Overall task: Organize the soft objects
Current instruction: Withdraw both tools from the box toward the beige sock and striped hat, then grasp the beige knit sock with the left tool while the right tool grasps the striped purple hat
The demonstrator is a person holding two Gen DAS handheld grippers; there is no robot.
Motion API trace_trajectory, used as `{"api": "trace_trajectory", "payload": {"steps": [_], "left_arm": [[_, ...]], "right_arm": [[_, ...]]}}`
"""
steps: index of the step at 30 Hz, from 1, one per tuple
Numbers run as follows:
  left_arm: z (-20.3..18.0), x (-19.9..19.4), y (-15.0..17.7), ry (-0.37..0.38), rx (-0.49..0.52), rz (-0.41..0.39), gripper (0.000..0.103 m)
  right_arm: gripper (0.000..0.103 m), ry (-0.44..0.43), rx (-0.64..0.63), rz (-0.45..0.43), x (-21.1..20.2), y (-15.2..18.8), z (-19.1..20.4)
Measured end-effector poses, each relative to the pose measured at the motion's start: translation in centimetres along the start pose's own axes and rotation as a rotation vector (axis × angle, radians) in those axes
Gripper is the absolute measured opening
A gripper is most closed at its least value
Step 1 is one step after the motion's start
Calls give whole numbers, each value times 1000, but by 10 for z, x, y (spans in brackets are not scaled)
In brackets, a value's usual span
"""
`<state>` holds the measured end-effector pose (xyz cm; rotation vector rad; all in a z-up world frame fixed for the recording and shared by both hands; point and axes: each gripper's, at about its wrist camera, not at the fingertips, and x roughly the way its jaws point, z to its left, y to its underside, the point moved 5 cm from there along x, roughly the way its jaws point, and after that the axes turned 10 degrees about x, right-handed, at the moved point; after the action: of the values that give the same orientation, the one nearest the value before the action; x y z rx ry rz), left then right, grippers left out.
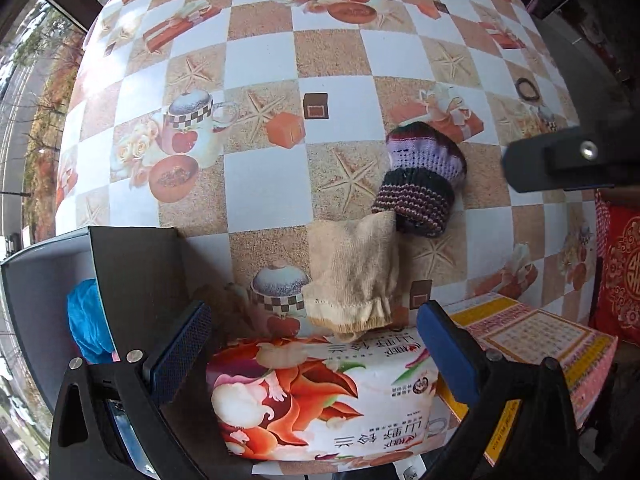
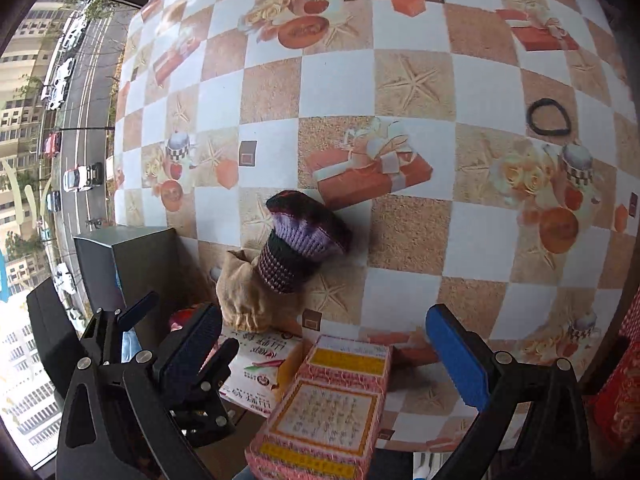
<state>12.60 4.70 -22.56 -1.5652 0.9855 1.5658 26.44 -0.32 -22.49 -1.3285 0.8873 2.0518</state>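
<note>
A beige sock (image 1: 356, 276) lies crumpled on the checkered tablecloth, its toe touching a purple and black knitted sock (image 1: 424, 176). My left gripper (image 1: 314, 354) is open, its blue pads wide apart over a flowered tissue pack (image 1: 320, 392) just short of the beige sock. In the right wrist view the beige sock (image 2: 248, 296) and knitted sock (image 2: 300, 240) sit ahead and to the left. My right gripper (image 2: 324, 356) is open above a pink and yellow box (image 2: 332, 408). A black hair tie (image 2: 548, 117) lies far right.
A dark open bin (image 1: 132, 272) stands at the left with something blue (image 1: 86, 320) inside. A red patterned cushion (image 1: 620, 280) sits off the table's right edge. The checkered tablecloth (image 2: 340, 76) stretches away beyond the socks.
</note>
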Motion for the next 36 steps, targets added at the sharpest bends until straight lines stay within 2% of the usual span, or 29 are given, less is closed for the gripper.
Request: {"api": "trace_trajectory", "payload": {"steps": [5, 8, 10, 15, 17, 20, 22, 25, 27, 31, 36], "left_arm": [[10, 16, -3, -12, -55, 32, 102], [12, 27, -6, -20, -60, 54, 102], [9, 35, -8, -19, -61, 65, 102], [0, 51, -17, -15, -44, 89, 102], [-3, 58, -19, -12, -42, 101, 102], [-7, 64, -20, -11, -37, 103, 102], [-13, 70, -21, -14, -27, 111, 102], [-19, 78, -20, -20, -19, 132, 102], [-22, 85, -18, -13, -31, 147, 102], [-24, 94, -15, 18, -65, 158, 103], [-27, 98, -17, 23, -73, 154, 103]], "right_arm": [[103, 43, -54, 78, 48, -27, 20], [103, 133, -111, 106, 72, -33, 21], [103, 198, -121, 89, 76, -33, 10], [103, 237, -23, 24, 59, -31, -51], [103, 217, 45, 9, 51, -30, -79], [103, 104, 128, -19, 38, -25, -104], [103, 43, 138, -48, 32, -23, -107], [103, 0, 115, -57, 33, -21, -98], [103, 4, 85, -49, 41, -20, -90], [103, 71, 56, -66, 55, -23, -77], [103, 163, 22, -69, 61, -22, -70]]}}
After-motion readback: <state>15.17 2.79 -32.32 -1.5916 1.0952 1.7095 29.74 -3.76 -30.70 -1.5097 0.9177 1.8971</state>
